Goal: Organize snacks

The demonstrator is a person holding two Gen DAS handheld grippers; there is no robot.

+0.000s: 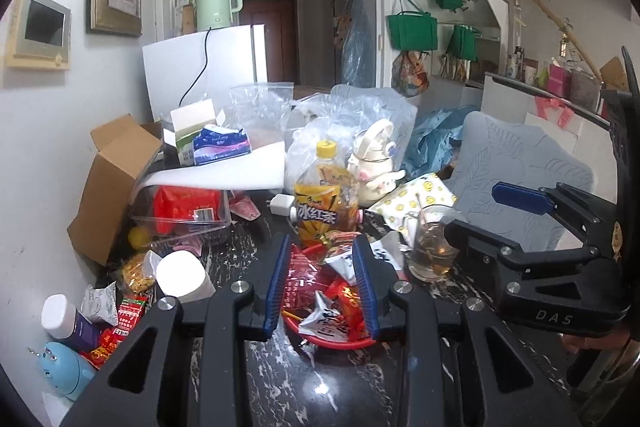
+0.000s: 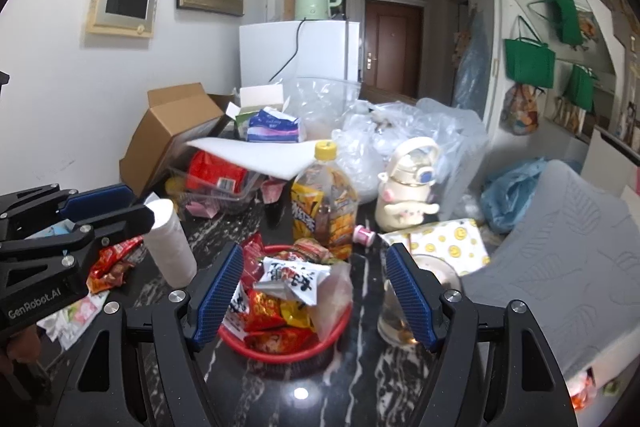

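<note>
my left hand-held gripper (image 1: 322, 285) — spread, empty, over basket (image 2: 256, 345) | my right hand-held gripper (image 2: 314, 293) — spread wide, empty | snacks (image 2: 280, 307) piled in basket on surface (image 2: 360, 379)

Left gripper (image 1: 323, 287) hangs parted over the red basket (image 1: 320, 341) of snack packets (image 1: 326, 319) — right gripper (image 1: 480, 211) alongside.

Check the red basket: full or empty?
Full. The red basket is heaped with snack packets rising above its rim, seen in both wrist views.
</note>
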